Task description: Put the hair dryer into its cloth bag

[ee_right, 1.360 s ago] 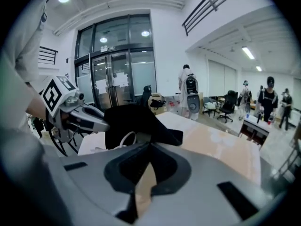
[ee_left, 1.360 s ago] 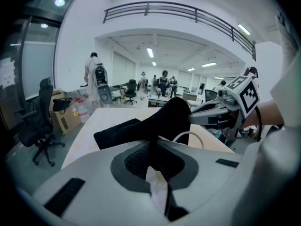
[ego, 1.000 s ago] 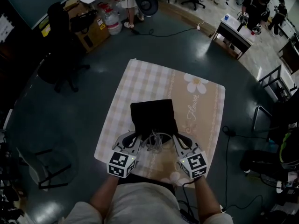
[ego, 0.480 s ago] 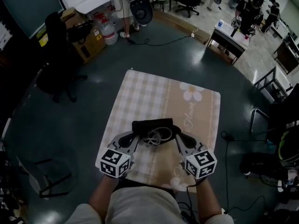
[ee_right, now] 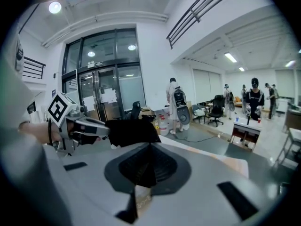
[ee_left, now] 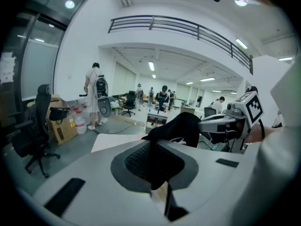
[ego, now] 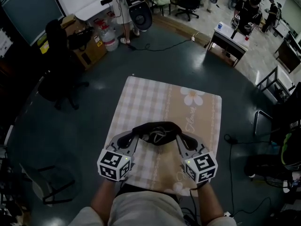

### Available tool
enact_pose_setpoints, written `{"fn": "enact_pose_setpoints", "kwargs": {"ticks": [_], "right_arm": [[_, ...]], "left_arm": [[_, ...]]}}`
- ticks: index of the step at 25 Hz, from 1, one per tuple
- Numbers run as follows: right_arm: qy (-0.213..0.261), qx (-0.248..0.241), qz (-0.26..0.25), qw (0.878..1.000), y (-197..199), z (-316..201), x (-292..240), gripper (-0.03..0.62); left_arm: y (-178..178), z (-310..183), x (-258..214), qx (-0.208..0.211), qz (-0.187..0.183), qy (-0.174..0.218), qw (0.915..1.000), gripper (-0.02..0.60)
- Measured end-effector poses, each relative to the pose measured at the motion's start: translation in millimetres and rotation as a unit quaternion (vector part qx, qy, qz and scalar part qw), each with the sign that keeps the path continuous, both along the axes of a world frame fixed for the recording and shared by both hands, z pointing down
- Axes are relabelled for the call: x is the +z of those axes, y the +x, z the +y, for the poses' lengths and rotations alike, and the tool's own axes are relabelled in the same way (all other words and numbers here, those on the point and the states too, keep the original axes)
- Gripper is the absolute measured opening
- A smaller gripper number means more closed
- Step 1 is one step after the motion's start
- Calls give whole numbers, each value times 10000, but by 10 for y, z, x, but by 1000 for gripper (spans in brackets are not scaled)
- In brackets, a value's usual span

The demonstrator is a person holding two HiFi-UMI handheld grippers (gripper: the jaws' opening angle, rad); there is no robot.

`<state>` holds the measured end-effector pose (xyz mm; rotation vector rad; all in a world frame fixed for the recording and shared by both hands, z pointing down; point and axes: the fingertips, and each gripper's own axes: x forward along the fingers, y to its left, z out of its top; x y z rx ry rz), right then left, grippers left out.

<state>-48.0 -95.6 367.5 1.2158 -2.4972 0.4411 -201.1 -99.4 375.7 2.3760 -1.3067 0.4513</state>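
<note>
The black cloth bag (ego: 157,130) hangs bunched above the checked floor mat (ego: 155,95), with the hair dryer's white cord (ego: 157,135) showing in its mouth. The dryer's body is hidden inside. My left gripper (ego: 137,132) is shut on the bag's left rim, and my right gripper (ego: 177,134) is shut on the right rim. In the left gripper view the black cloth (ee_left: 181,126) runs from my left gripper (ee_left: 153,164) across to the right gripper (ee_left: 221,122). The right gripper view shows the cloth (ee_right: 129,131) pinched in my right gripper (ee_right: 143,166), with the left gripper (ee_right: 89,127) opposite.
A black office chair (ego: 59,76) and a cardboard box (ego: 89,48) stand left of the mat. A person (ego: 120,4) stands at the back by water jugs. A small desk (ego: 230,34) is at back right; a cable (ego: 230,145) and metal frames (ego: 275,86) lie right.
Both grippers have risen together, lifting the bag off the mat. The bag lay flat a second ago; it now hangs gathered between them, with less of the cord showing.
</note>
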Motion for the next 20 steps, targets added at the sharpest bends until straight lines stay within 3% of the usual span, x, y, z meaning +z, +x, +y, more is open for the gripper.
{"fn": "enact_pose_setpoints", "kwargs": {"ticks": [10,20], "right_arm": [[286,96,69,9995,94,-577,-222,20],[765,332,80,9965,130,-1278,-503,20]], "left_arm": [[43,-656,-261,59,72,202,9998,20],[67,-1378,-609,-89,-78,722,9973,19]]}}
